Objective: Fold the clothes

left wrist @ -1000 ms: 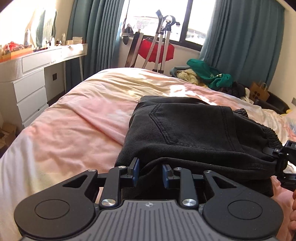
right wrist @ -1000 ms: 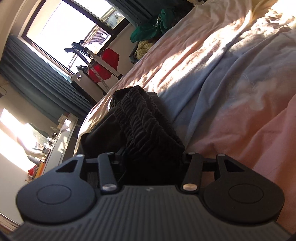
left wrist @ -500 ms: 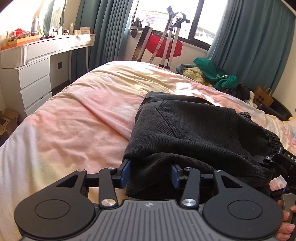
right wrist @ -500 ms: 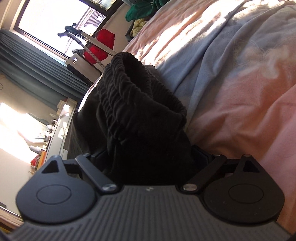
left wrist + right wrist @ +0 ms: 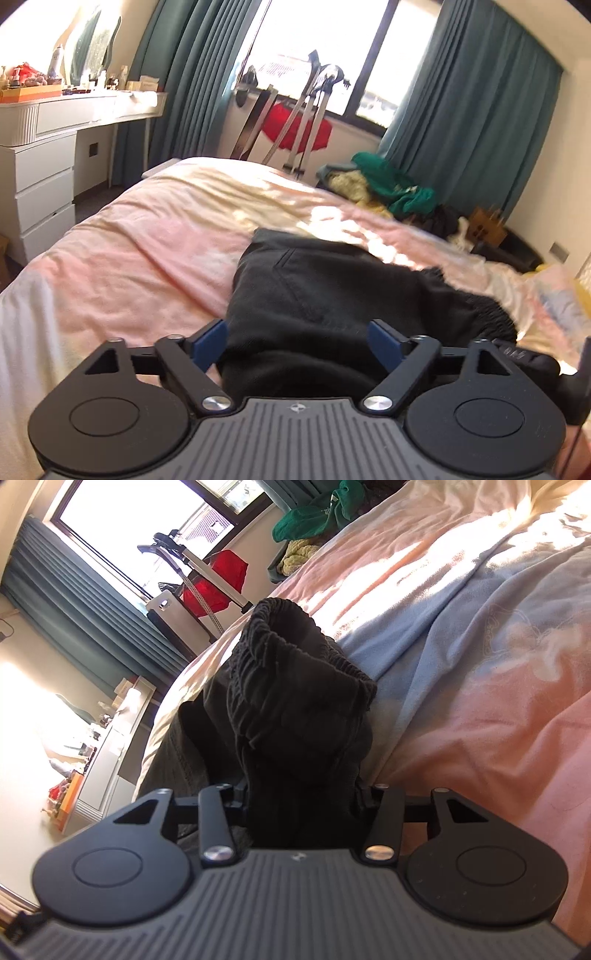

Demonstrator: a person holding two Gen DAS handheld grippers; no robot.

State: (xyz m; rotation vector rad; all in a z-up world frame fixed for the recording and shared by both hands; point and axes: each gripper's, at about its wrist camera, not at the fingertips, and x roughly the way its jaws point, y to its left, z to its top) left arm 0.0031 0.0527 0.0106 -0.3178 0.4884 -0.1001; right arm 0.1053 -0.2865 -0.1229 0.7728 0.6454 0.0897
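Observation:
Folded black trousers (image 5: 332, 288) with an elastic waistband lie on the pink duvet (image 5: 147, 258). My left gripper (image 5: 297, 339) stands open at their near edge, and the cloth lies loose between its blue pads (image 5: 210, 338). In the right wrist view the bunched waistband end of the trousers (image 5: 295, 709) rises up from my right gripper (image 5: 302, 797), whose fingers press on the thick bundle from both sides. The fingertips themselves are hidden by cloth. Part of the right gripper's body shows at the right edge of the left wrist view.
A white dresser (image 5: 40, 177) stands left of the bed. A stand with red fabric (image 5: 295, 129) is at the window. Green and yellow clothes (image 5: 399, 188) and a paper bag (image 5: 485, 229) lie beyond the bed's far side. A pale blue sheet (image 5: 480, 627) spreads right.
My left gripper has opened wide and let go of the trousers' edge. My right gripper spread its fingers half a second ago and has closed again on the waistband bundle.

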